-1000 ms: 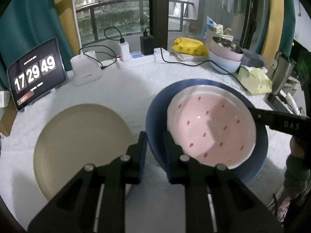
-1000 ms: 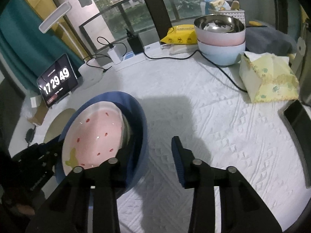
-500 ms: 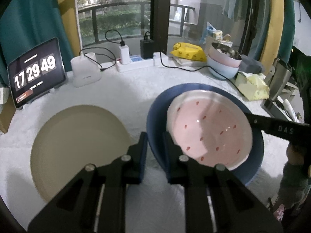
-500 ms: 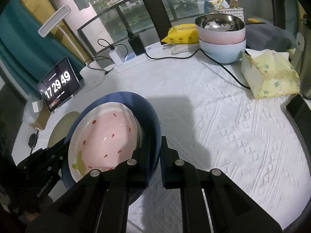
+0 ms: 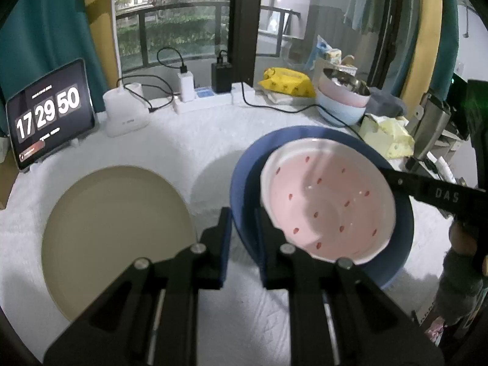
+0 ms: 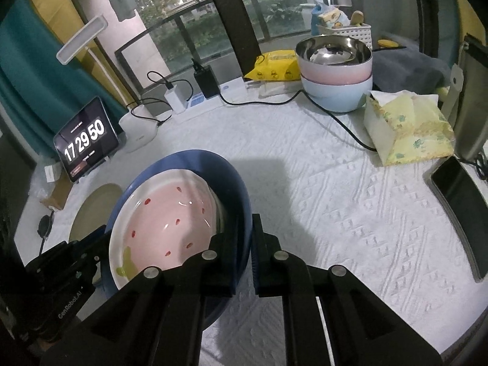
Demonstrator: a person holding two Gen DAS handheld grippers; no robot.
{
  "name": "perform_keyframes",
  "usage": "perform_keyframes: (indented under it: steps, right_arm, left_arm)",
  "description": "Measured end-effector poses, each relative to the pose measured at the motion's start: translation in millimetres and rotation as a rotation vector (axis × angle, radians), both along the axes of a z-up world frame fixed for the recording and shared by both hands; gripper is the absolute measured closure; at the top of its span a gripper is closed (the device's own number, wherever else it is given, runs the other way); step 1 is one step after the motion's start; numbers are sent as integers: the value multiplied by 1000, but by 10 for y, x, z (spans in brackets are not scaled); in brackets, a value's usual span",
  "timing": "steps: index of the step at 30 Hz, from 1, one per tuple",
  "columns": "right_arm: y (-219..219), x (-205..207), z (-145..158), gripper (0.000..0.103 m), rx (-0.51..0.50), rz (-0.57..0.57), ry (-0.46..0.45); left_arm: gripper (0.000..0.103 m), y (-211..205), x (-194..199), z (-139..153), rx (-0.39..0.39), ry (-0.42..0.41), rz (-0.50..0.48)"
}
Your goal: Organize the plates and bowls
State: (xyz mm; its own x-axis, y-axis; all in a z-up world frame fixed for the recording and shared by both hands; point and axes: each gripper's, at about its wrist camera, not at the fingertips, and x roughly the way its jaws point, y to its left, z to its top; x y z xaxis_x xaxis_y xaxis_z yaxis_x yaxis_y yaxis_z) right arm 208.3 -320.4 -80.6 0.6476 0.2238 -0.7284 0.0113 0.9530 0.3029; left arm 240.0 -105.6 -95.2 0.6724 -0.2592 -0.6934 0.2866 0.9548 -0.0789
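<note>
Two grippers angled down, clamping blue plate (image 5: 244, 189)

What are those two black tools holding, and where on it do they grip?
Both hold the blue plate by its rim, the left tool and right tool on opposite edges; the pink plate rides on it.

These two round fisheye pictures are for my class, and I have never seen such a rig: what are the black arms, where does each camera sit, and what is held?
No robot: a person holds a two-finger claw in each hand, with a camera on each looking along its fingers. In the left view the left claw is shut on the rim of a large dark blue plate; in the right view the right claw grips its opposite rim. A pink spotted dish lies in it. A beige round plate rests on the white quilted tablecloth; stacked bowls stand behind.
</note>
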Motion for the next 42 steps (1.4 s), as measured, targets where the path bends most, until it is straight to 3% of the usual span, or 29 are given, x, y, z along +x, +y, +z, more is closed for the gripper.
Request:
perform_keyframes:
  steps: [11, 28, 42]
  right_arm:
    - [-16, 5, 65, 94, -17, -17, -8]
    - [-34, 7, 35, 94, 45, -28, 12]
    - [90, 37, 212, 94, 63, -17, -25]
  left_arm:
    - [90, -1, 22, 37, -18, -9, -18]
    - [90, 44, 19, 71, -25, -33, -25]
    - [90, 200, -34, 288, -33, -78, -9]
